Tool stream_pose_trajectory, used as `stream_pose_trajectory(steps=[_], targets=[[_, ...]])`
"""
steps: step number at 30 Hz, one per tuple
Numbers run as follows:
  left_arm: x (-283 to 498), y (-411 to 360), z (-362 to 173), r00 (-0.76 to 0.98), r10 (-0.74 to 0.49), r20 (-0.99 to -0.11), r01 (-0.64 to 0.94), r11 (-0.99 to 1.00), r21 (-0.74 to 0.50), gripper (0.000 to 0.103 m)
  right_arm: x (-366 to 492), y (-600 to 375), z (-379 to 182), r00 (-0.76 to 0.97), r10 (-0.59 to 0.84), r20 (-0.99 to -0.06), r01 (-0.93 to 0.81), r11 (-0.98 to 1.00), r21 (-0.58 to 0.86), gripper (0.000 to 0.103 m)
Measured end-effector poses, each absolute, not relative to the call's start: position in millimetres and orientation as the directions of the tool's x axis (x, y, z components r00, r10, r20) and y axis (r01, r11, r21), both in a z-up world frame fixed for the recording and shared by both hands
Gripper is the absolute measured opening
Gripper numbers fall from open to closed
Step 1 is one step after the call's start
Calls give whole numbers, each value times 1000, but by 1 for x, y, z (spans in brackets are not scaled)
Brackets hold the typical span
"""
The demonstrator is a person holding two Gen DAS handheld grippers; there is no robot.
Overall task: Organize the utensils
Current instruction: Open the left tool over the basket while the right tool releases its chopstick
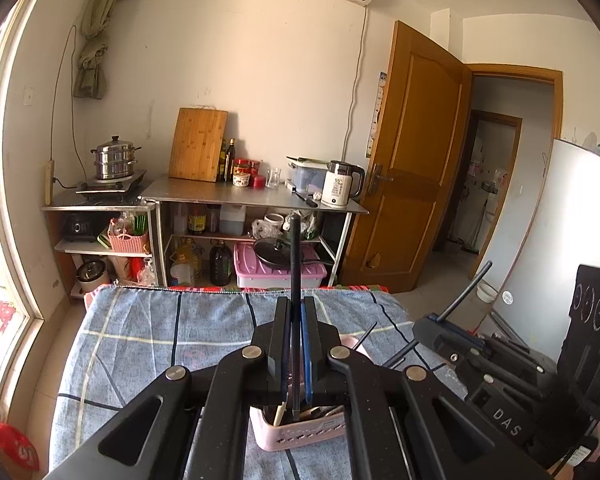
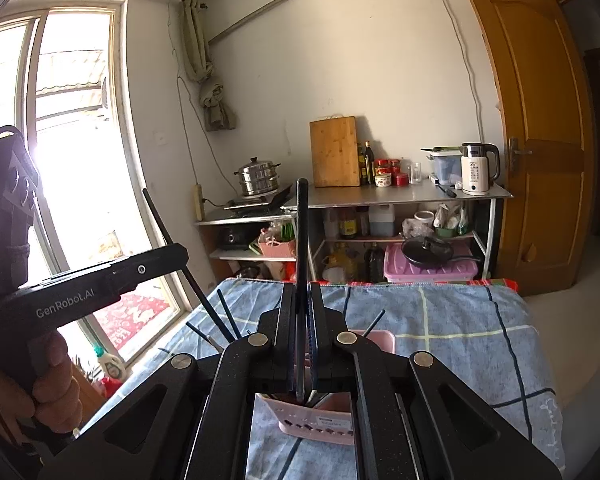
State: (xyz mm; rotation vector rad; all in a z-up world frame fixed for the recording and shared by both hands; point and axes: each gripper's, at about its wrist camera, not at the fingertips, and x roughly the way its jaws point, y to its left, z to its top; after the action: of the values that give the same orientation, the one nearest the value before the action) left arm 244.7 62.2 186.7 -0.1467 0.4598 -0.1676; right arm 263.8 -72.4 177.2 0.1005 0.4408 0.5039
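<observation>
My left gripper (image 1: 296, 304) is shut on a dark chopstick (image 1: 296, 264) that stands upright above a pink perforated utensil basket (image 1: 300, 434). The basket holds a pale-handled utensil and several dark utensils. My right gripper (image 2: 302, 292) is shut on a wider dark utensil handle (image 2: 302, 240), upright over the same pink basket (image 2: 320, 428). The right gripper also shows in the left wrist view (image 1: 436, 324), and the left gripper shows in the right wrist view (image 2: 180, 256). More dark chopsticks (image 2: 224, 316) stick up from the basket.
The basket stands on a table with a blue checked cloth (image 1: 172, 336). Behind it is a metal shelf unit (image 1: 256, 196) with a cutting board, jars, a kettle, a steamer pot and a pink box. A wooden door (image 1: 404, 160) stands open on the right.
</observation>
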Motion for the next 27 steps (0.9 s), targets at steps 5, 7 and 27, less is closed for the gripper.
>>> stream_pose_trajectory(steps=[5, 7, 27], targets=[[249, 62, 176, 877, -189, -442, 122, 977, -175, 4, 267, -68, 169, 780, 479, -403, -441, 877, 190, 5], [252, 62, 166, 867, -189, -461, 118, 977, -180, 4, 267, -66, 163, 774, 478, -416, -439, 878, 191, 5], [282, 60, 96, 768, -168, -618, 83, 983, -164, 5, 285, -55, 111, 700, 460, -545, -421, 884, 205, 7]])
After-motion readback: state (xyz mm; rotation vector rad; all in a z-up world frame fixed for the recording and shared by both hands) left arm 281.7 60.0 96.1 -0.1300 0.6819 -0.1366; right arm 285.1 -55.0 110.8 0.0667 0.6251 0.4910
